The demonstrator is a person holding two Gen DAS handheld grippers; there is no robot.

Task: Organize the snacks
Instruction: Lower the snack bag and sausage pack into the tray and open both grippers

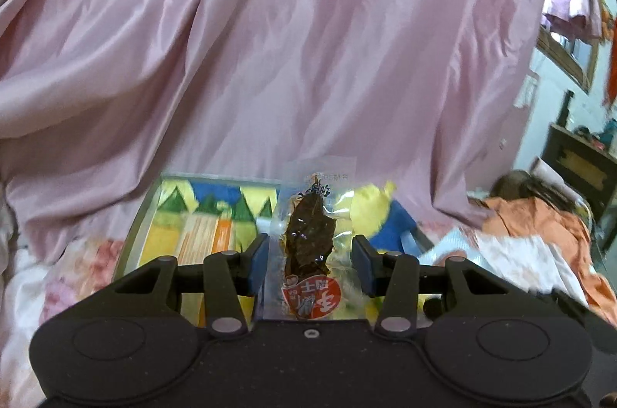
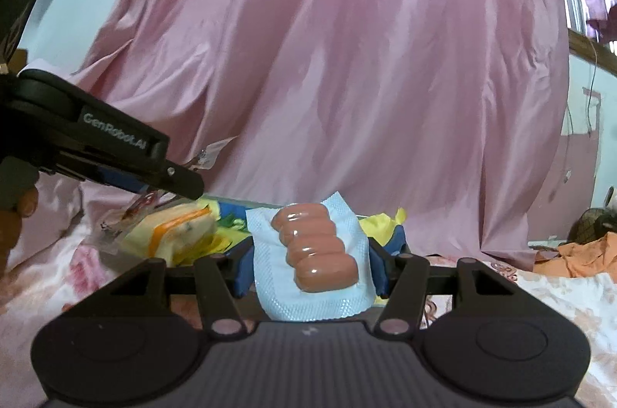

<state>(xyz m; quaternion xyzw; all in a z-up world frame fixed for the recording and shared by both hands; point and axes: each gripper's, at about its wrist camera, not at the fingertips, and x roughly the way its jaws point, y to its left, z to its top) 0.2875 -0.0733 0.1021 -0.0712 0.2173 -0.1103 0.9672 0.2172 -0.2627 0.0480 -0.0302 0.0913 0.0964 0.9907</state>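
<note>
In the left wrist view, my left gripper is shut on a clear packet of dark dried meat with a red label, held above a colourful box. In the right wrist view, my right gripper is shut on a pale blue packet of small sausages, also above the colourful box. The left gripper shows at the left there, with its clear packet hanging below it.
A pink curtain hangs close behind the box. A floral bedsheet covers the surface. Orange cloth and papers lie to the right. A dark cabinet stands at far right.
</note>
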